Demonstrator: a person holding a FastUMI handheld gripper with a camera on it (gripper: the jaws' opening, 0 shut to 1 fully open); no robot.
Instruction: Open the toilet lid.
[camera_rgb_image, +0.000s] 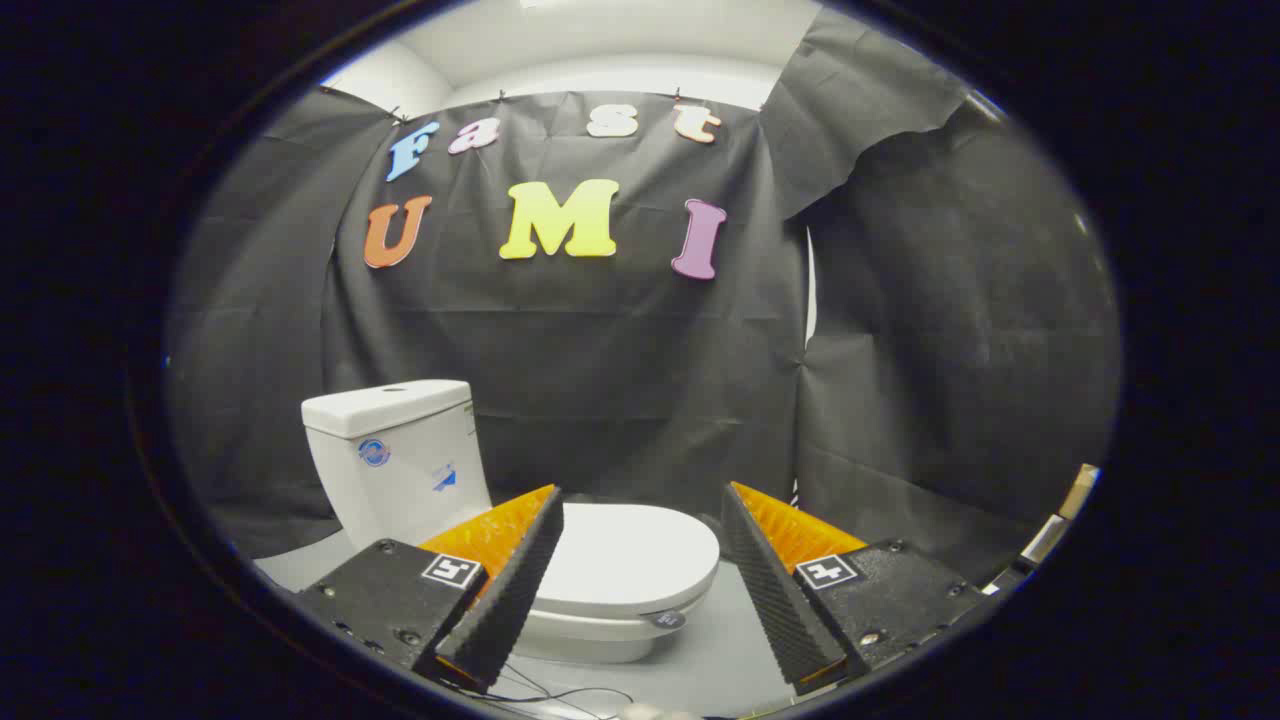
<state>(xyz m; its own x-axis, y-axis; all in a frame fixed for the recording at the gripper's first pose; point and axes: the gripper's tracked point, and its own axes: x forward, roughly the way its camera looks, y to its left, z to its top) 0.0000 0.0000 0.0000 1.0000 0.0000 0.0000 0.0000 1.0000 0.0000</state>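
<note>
Tool (640, 545) stands open, gripping nothing; the white oval plastic toilet lid (630, 555) lies closed beyond its fingers. I judge I must hook under the front lip squarely, then lift slowly.

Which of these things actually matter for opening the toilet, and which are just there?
For the job:
- toilet lid, down flat and shut
- gripper, fingers open wide, the lid beyond them, untouched

Just there:
- tank behind the lid
- thin cable on the grey floor
- black cloth wall
</note>
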